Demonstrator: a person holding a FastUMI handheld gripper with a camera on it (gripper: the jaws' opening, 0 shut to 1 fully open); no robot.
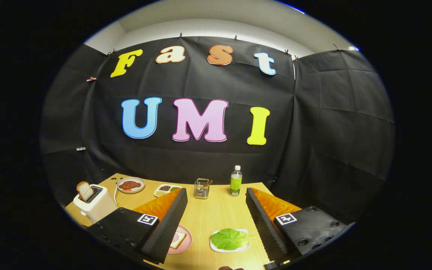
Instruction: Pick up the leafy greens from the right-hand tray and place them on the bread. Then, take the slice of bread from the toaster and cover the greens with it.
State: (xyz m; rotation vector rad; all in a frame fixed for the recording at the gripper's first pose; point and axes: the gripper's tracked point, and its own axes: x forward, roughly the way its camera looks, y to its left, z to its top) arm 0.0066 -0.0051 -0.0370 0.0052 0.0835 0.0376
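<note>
Gripper view shows the wooden table point(216, 217) with the gripper point(216, 195) hanging above it, its two fingers spread wide apart and holding nothing. Beside the left finger stands the white toaster point(98, 204), with a slice of bread point(84, 190) sticking up out of it. Down between the fingers lie the leafy greens point(230, 239) on their white tray point(216, 248). A pink plate point(186, 240) with bread point(177, 240) peeks out from behind the left finger. Farther back stand a green bottle point(235, 181), a small glass holder point(202, 188), a plate of meat point(130, 185) and a small snack tray point(165, 189).
</note>
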